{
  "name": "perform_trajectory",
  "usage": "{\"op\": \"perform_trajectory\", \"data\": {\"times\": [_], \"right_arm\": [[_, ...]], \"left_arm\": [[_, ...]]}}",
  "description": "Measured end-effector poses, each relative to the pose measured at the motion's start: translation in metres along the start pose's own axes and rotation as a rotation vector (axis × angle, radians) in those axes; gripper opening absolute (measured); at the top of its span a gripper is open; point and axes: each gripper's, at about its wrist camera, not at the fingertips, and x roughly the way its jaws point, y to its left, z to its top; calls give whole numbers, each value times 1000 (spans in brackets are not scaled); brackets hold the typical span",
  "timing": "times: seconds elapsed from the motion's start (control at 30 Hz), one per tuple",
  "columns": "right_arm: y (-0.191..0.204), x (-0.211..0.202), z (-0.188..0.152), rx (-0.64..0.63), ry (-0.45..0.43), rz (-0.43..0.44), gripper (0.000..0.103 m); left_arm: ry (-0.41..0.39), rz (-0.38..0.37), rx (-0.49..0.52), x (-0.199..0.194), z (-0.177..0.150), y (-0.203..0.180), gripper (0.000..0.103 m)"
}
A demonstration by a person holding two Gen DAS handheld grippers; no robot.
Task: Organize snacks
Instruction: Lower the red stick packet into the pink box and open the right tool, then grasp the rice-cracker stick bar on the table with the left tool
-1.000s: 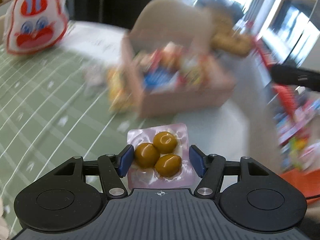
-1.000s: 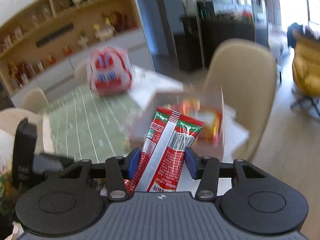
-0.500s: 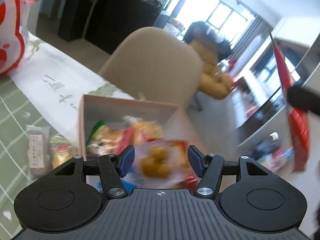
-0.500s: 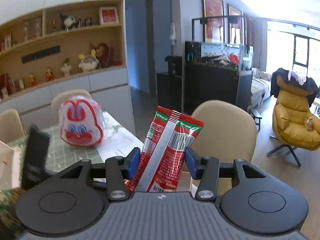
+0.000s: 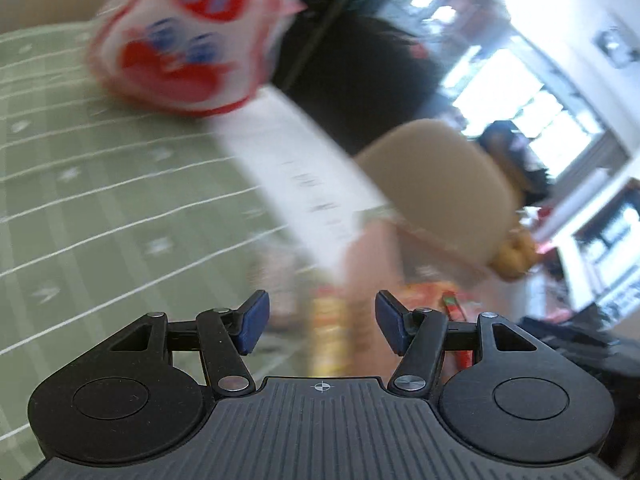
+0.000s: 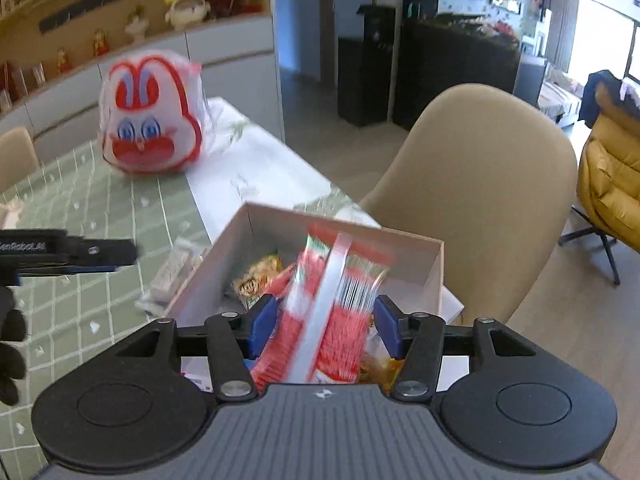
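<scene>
Lying in open box (image 6: pixel 408 256): mixed snacks, red packet (image 6: pixel 332 312) loose between parted right fingers (image 6: pixel 262 326).

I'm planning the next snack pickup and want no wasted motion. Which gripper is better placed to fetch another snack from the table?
Left. The left gripper is open and empty over the tablecloth. The right gripper, jaws just opening, has the red packet between them above the box.

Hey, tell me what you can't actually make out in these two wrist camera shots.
- Left wrist view: motion blur smears the snacks between the left gripper's fingers; what kind they are is unreadable.
- Right wrist view: the red sachets are blurred, so their print and pad contact are unclear.
- Right wrist view: the box's lower contents sit behind the right gripper.
</scene>
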Motion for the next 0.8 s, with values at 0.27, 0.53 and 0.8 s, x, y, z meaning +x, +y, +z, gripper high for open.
{"op": "perform_trajectory", "data": {"times": [0.27, 0.53, 0.8], "right_arm": [[39, 0, 32, -37, 5, 106, 58], [73, 11, 54, -65, 10, 157, 58], [91, 31, 69, -40, 82, 221, 58]], "left_arm": [[77, 12, 228, 18, -20, -19, 64], [176, 6, 248, 48, -23, -26, 38], [181, 29, 244, 34, -29, -14, 32]]}}
